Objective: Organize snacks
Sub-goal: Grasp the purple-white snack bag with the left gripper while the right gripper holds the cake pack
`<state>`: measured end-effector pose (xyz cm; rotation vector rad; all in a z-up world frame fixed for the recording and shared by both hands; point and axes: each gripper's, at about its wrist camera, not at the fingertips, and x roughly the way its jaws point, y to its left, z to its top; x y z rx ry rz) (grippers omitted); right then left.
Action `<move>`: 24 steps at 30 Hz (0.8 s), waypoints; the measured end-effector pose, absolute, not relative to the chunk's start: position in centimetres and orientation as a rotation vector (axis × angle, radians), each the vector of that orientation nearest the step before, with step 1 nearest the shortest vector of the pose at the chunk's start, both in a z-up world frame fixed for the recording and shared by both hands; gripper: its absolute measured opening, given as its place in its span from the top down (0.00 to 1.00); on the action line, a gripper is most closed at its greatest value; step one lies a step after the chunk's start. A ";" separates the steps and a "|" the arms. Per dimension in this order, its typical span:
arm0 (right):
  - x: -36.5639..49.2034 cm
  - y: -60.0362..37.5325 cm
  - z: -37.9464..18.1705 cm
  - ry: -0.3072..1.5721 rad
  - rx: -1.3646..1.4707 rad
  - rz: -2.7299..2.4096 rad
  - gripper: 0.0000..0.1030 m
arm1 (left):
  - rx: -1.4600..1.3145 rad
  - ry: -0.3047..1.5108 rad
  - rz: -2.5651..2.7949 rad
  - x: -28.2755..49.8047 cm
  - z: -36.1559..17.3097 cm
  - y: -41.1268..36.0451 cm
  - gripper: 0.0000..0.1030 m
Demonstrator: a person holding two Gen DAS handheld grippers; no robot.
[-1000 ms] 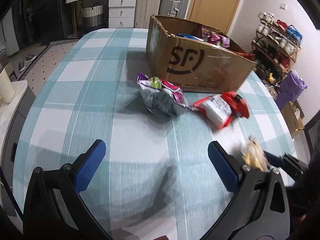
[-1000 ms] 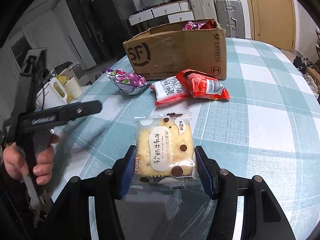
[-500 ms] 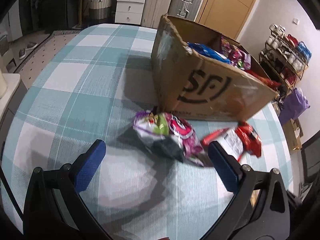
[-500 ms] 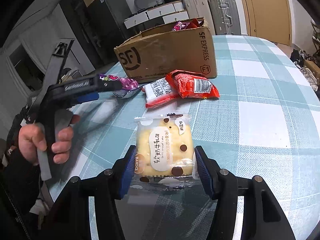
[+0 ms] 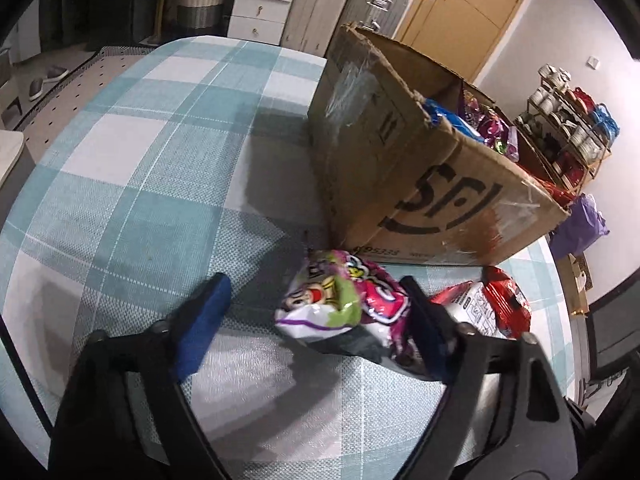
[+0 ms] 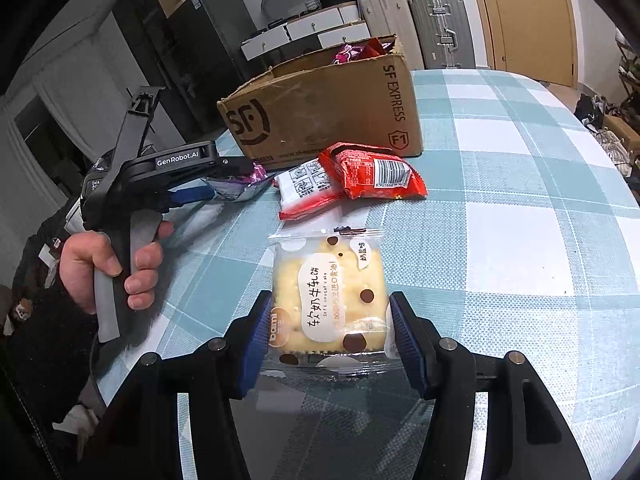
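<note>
Right claw (image 6: 328, 334): both pads clamped on the sides of a clear nougat-cake packet (image 6: 326, 300), held above the worktop (image 6: 520, 184).
Left claw (image 5: 316, 308): spread wide around a purple-green snack bag (image 5: 344, 308); the right pad is just beside it, contact unclear, the left pad apart from it.
Worktop: teal-and-white check cloth.
Nearby: red-and-white packets (image 6: 348, 180) beside the bag, before the box.
Box: open cardboard box (image 5: 420, 168), snack bags inside.
Room: suitcases (image 6: 436, 28), wooden door (image 5: 460, 12).
</note>
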<state>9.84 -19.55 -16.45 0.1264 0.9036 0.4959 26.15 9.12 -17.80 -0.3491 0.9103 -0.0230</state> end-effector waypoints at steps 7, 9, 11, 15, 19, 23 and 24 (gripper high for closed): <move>9.3 -19.3 -15.9 0.893 0.115 0.493 0.44 | -0.364 0.913 -0.063 25.4 -17.7 9.6 0.64; 9.1 -19.2 -15.7 0.888 0.110 0.493 0.44 | -0.342 0.911 -0.060 24.9 -17.6 9.5 0.64; 8.8 -19.1 -15.5 0.883 0.107 0.493 0.44 | -0.336 0.908 -0.060 24.3 -17.4 9.7 0.64; 8.4 -19.0 -15.1 0.872 0.104 0.492 0.44 | -0.328 0.897 -0.053 23.2 -16.8 10.1 0.64; 7.8 -18.9 -14.6 0.860 0.102 0.493 0.44 | -0.313 0.881 -0.044 22.0 -15.8 10.5 0.64; 7.4 -18.9 -14.2 0.851 0.105 0.496 0.44 | -0.287 0.865 -0.044 20.4 -14.9 10.2 0.64; 7.3 -18.9 -14.1 0.848 0.106 0.498 0.44 | -0.289 0.864 -0.045 20.0 -14.7 10.2 0.64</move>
